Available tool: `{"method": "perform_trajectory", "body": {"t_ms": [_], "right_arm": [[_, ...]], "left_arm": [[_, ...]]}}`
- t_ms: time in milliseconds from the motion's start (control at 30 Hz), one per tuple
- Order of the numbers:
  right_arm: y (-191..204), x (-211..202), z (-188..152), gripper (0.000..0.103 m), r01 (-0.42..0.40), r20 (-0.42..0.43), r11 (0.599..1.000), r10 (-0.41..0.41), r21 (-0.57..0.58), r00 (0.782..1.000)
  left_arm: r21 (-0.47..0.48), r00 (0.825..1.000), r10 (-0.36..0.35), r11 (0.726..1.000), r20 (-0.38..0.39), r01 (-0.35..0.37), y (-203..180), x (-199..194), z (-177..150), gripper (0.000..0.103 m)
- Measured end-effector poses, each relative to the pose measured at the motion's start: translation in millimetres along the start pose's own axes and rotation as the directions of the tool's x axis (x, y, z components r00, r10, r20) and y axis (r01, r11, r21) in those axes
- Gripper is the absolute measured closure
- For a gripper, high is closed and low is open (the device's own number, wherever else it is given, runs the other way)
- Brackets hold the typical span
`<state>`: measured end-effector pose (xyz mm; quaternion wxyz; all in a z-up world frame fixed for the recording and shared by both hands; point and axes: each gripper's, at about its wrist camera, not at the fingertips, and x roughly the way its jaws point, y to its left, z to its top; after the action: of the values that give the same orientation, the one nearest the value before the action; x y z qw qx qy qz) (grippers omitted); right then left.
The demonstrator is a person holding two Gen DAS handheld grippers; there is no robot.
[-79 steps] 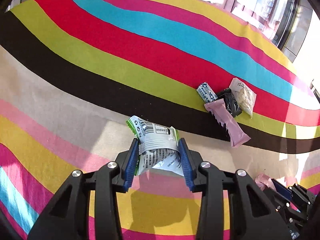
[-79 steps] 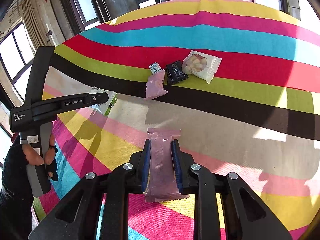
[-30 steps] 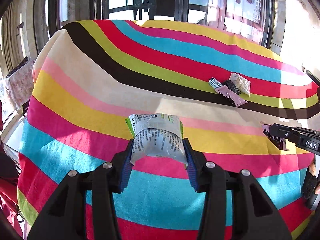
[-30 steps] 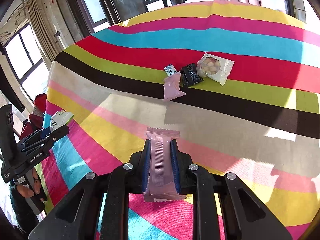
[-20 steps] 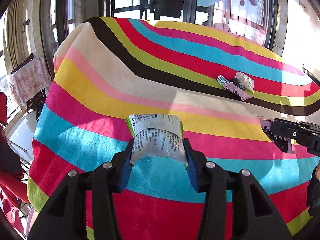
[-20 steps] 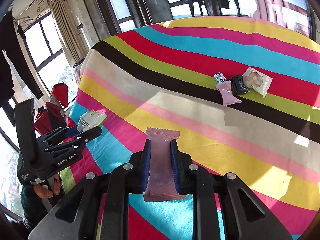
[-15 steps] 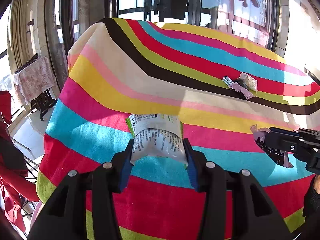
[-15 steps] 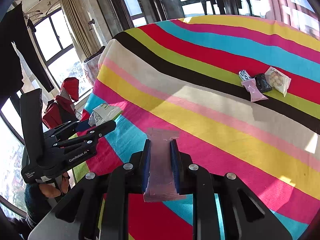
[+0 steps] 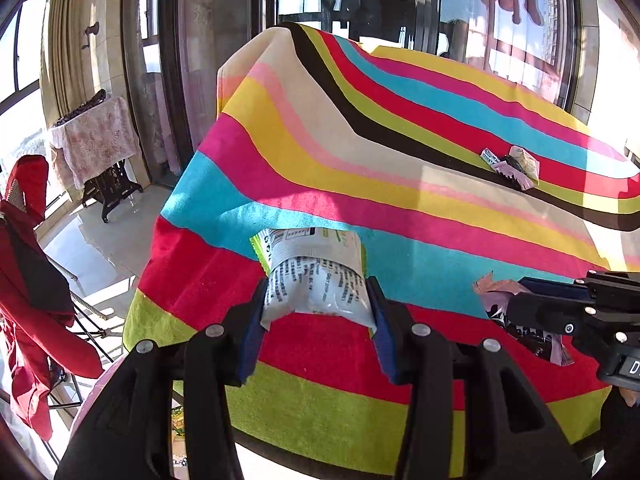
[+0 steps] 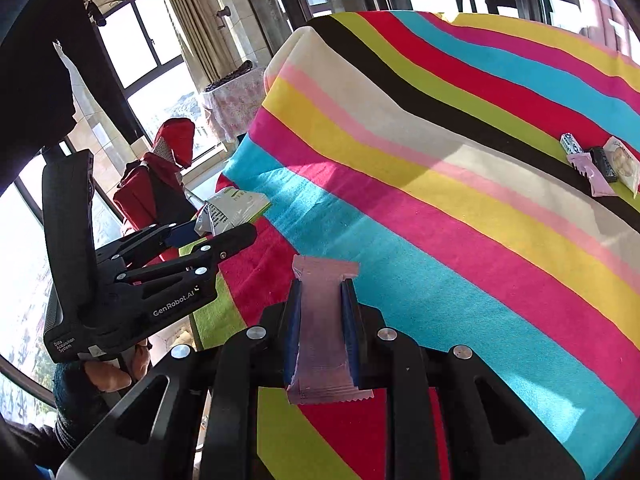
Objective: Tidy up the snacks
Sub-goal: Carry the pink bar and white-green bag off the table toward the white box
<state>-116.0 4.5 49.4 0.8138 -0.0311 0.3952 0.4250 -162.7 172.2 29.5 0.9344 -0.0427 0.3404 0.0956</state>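
My left gripper is clamped on a white-and-green snack pouch, held above the near edge of the striped tablecloth. My right gripper pinches a pink wafer packet over the same near edge. Far right, four small snacks lie clustered, touching, on the cloth.

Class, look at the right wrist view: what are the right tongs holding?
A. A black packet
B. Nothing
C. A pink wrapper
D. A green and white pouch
C: the right tongs are shut on the pink wrapper, which sticks up between the blue pads.
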Motion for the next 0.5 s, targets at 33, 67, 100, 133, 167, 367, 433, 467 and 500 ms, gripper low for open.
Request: {"method": "perform_trajectory", "body": {"t_ms": [33, 67, 100, 133, 167, 367, 433, 467, 500], "right_arm": [[5.1, 2.4, -0.9, 0.083, -0.008, -0.007, 1.000, 0.008, -0.009, 1.000], [11.0, 4.8, -2.0, 0.083, -0.020, -0.014, 1.000, 0.020, -0.019, 1.000], [17.2, 6.8, -2.9, 0.083, -0.029, -0.020, 0.999, 0.028, -0.032, 0.999], [23.9, 8.3, -3.8, 0.083, -0.035, -0.023, 0.998, 0.034, -0.046, 0.999], [30.5, 9.6, -4.5, 0.083, -0.044, -0.028, 0.997, 0.042, -0.061, 0.999], [69.0, 16.7, -12.3, 0.083, -0.103, -0.060, 0.985, 0.096, -0.139, 0.994], [84.0, 20.8, -18.0, 0.083, -0.131, -0.084, 0.977, 0.118, -0.168, 0.989], [92.8, 22.9, -21.5, 0.083, -0.146, -0.097, 0.971, 0.130, -0.189, 0.987], [102.1, 24.8, -25.4, 0.083, -0.164, -0.109, 0.963, 0.144, -0.212, 0.984]], "left_arm": [[-0.005, 1.000, 0.000, 1.000, -0.001, 0.000, 3.3, -2.0, -2.0, 0.056], [-0.010, 1.000, 0.001, 1.000, -0.001, -0.001, 6.4, -3.9, -3.9, 0.056], [-0.014, 1.000, 0.006, 1.000, -0.001, -0.006, 9.8, -6.3, -6.5, 0.056], [-0.019, 1.000, 0.013, 1.000, 0.000, -0.013, 13.9, -8.6, -8.9, 0.056], [-0.027, 1.000, 0.017, 1.000, -0.001, -0.017, 18.9, -10.5, -11.0, 0.056], [-0.084, 0.999, 0.052, 0.995, -0.016, -0.053, 54.8, -25.6, -27.5, 0.056], [-0.101, 0.997, 0.077, 0.992, -0.029, -0.079, 68.3, -31.5, -35.4, 0.056], [-0.112, 0.996, 0.086, 0.990, -0.040, -0.090, 76.1, -34.1, -39.9, 0.056], [-0.128, 0.994, 0.091, 0.987, -0.052, -0.097, 84.4, -36.8, -45.0, 0.056]]}}
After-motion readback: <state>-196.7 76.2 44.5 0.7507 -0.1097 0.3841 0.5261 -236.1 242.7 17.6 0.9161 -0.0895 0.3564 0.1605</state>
